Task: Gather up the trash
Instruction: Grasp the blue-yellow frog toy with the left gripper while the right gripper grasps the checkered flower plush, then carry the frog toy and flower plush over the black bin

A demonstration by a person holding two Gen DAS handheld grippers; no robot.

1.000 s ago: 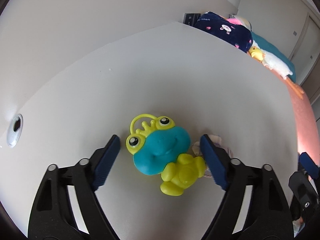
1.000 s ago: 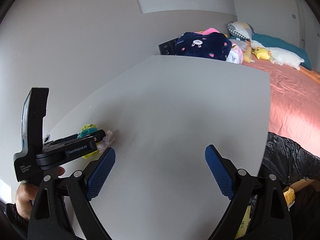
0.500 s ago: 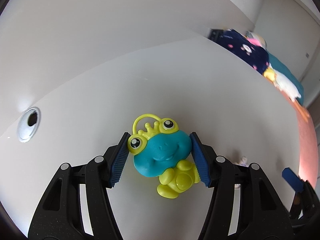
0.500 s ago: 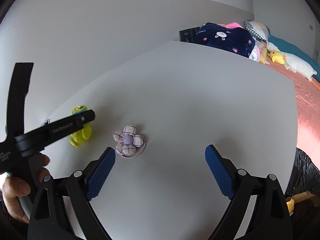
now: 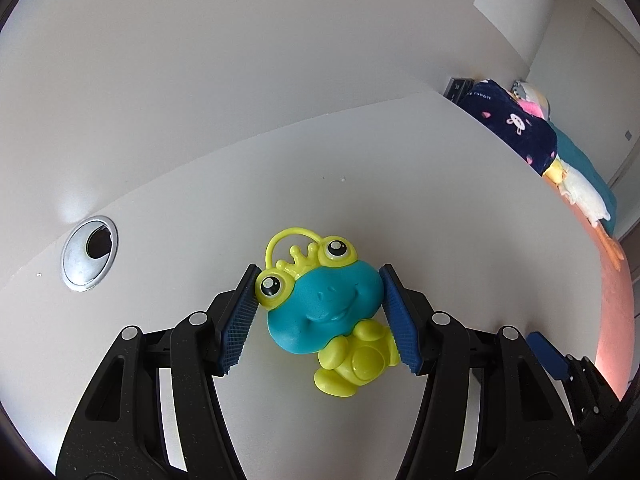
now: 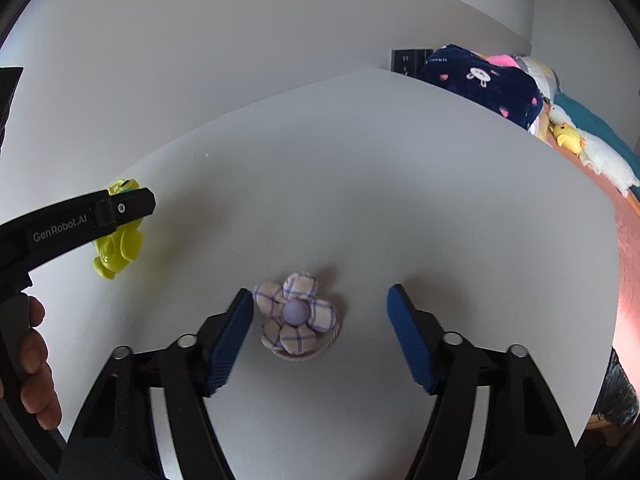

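The left gripper has been shut on the frog toy since 1 s ago – pads touching both sides. The right gripper, half open, has been brought around the cloth flower, right of the frog – 2 grabs nearly done.

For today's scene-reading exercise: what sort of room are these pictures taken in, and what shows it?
Most likely a bedroom: a bed with pillows, a folded blanket and soft toys stands beside the white desk.
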